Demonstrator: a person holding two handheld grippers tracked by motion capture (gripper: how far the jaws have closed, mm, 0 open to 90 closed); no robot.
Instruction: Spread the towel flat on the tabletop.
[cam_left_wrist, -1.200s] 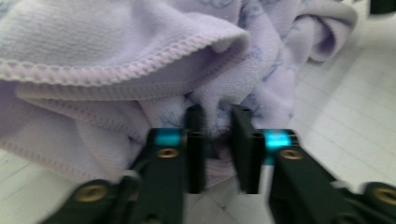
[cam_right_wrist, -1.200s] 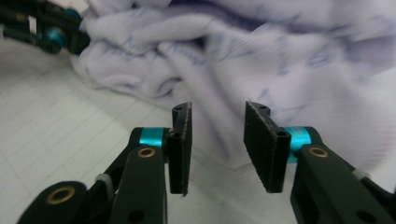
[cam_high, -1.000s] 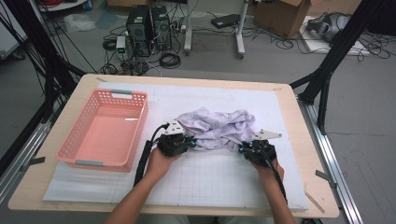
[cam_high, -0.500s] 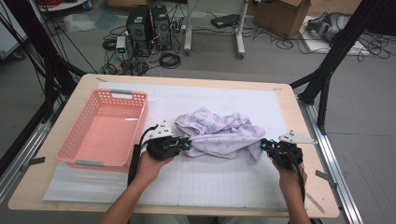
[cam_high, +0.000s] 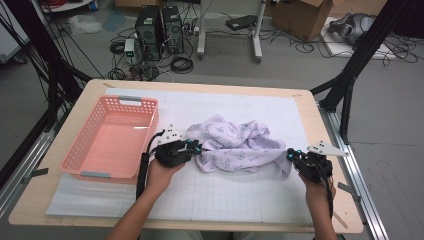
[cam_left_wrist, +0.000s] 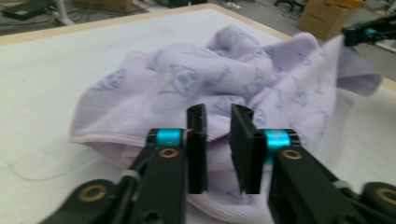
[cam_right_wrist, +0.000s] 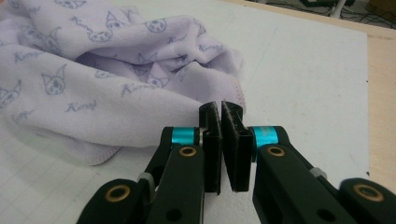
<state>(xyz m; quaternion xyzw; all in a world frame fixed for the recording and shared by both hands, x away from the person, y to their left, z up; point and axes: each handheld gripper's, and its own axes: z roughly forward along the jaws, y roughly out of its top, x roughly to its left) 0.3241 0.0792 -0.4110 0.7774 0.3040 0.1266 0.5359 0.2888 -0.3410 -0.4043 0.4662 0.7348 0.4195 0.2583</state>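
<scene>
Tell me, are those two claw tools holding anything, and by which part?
The right gripper pinches the lilac towel by its edge corner. The left gripper has just opened its jaws and holds nothing; the towel lies between them.

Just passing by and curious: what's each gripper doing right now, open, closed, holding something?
Left gripper: jaws just opening, apart over the lilac towel, not pinching it.
Right gripper: closed on the towel's corner.
</scene>
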